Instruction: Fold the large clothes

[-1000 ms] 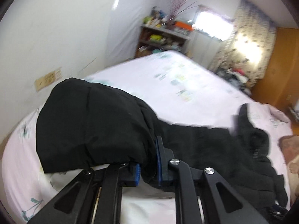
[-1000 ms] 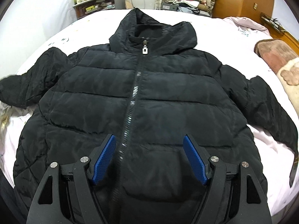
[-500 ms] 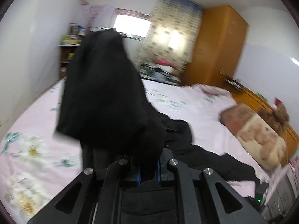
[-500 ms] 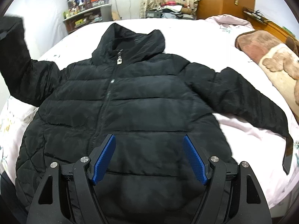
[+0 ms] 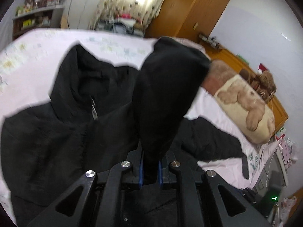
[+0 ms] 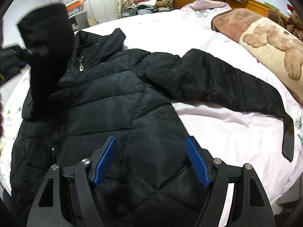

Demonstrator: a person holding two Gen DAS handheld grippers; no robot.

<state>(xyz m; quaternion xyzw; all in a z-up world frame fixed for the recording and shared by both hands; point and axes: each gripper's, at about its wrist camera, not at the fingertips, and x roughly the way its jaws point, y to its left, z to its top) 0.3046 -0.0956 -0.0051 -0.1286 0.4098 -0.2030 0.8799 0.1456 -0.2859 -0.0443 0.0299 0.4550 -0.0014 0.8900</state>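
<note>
1. The left gripper (image 5: 150,171) is clamped on a black sleeve (image 5: 166,94), its blue pads pressed against the fabric from both sides.
2. That sleeve rises ahead of the left gripper, lifted off the bed (image 5: 47,43), with its cuff end tipped to the right.
3. The jacket (image 6: 117,102) lies front up on the bed, zipped, directly under and ahead of the right gripper (image 6: 151,162).
4. The right gripper hangs over the jacket's lower body with its jaws spread wide, holding nothing.
5. The other sleeve (image 6: 227,87) stretches flat to the right of the right gripper, across the pink sheet.
6. The hood (image 6: 102,43) lies ahead of it, toward the far edge of the bed.
7. A bear-print pillow (image 6: 272,43) sits far right, apart from the jacket.
</note>
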